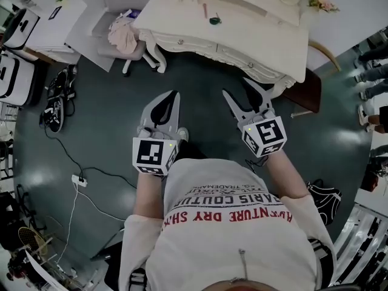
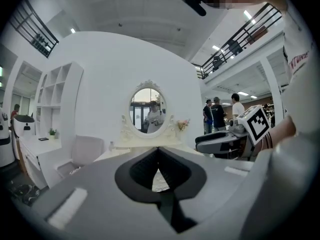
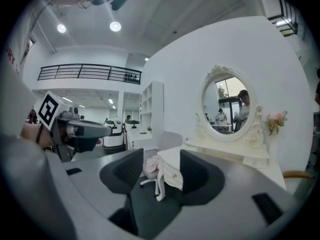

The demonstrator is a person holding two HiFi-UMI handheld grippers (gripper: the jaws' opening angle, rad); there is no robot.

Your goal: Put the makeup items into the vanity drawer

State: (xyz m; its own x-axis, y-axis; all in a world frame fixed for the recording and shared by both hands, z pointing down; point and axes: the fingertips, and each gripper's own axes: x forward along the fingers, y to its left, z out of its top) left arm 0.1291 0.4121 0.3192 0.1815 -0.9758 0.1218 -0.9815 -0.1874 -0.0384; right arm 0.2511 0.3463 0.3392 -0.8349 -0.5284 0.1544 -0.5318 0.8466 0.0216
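Vanity (image 1: 242,35) ahead — left tool (image 1: 175,94) closed, right tool (image 1: 235,86) spread.

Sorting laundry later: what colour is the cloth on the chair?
Pale pink cloth, clearest in the head view.

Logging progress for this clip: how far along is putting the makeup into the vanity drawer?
Done: nothing visible; the white carved vanity table's drawer fronts look shut. In hand: nothing; left tool shut, right tool open, both empty, short of the table. Left: open a drawer, move in the small dark green item and thin pink stick on top.
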